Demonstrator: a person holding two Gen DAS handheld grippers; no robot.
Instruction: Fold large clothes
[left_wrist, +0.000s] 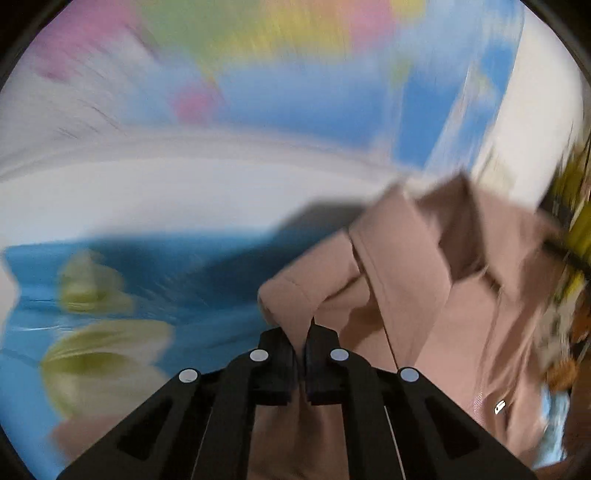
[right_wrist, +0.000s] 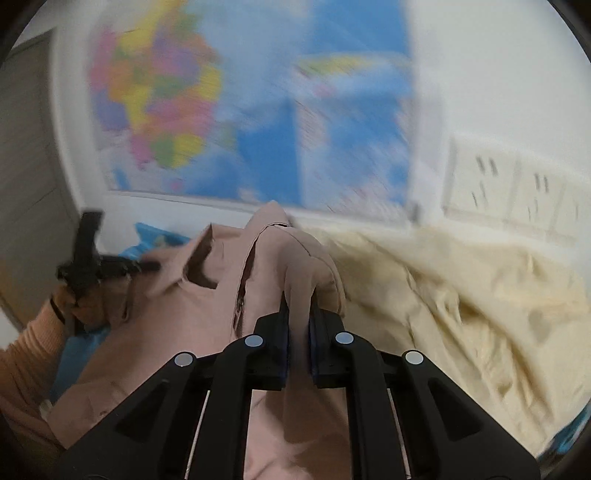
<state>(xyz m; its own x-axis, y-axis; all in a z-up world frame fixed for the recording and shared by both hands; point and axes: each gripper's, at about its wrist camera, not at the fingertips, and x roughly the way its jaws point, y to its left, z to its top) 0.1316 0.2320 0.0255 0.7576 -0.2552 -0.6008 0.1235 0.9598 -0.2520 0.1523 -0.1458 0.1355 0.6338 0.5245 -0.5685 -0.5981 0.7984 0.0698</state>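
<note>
Above blue bedding (left_wrist: 155, 266), both claws clamp pink garment (left_wrist: 424, 280).

A colourful map (right_wrist: 207, 110) hangs on the white wall (right_wrist: 498, 74) beside pale sockets (right_wrist: 509, 177).

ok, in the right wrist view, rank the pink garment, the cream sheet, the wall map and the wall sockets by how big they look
1. pink garment and wall map: look about alike; the garment is nearer, so unsure.
2. cream sheet: close behind.
3. wall sockets: clearly smallest.
</note>
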